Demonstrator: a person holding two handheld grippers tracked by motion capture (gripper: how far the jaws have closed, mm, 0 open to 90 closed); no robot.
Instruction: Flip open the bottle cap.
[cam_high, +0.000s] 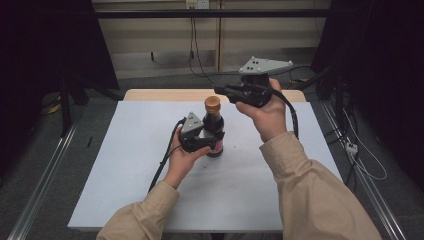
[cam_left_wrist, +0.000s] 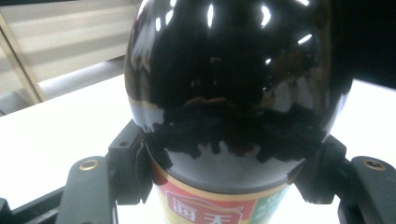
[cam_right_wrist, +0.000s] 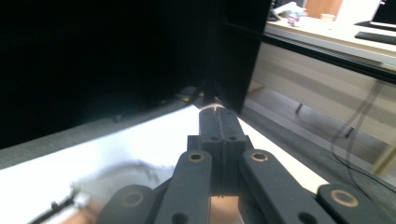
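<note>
Left gripper (cam_high: 212, 141) pinches dark bottle (cam_high: 214, 127), upright on table (cam_high: 125, 165); right gripper (cam_high: 220, 90) raised beside cap, jaws pressed together.

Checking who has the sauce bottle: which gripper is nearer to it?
Left. The left gripper is clamped on the sauce bottle body; the right gripper, jaws shut and empty, is above and right of its cap.

Bottle (cam_left_wrist: 233, 70): dark, highly glossy body, glass or hard plastic, mirror-like with sharp highlights; printed paper-like label (cam_left_wrist: 205, 205) with slight sheen; cap (cam_high: 212, 103) smooth, tan. Left hand-held gripper (cam_high: 202, 141): matt black plastic. Grey top plate (cam_high: 265, 65), upper centre of frame: matt. Tabletop (cam_high: 125, 165): smooth, matt white sheet; wood-look edge at rear.
</note>
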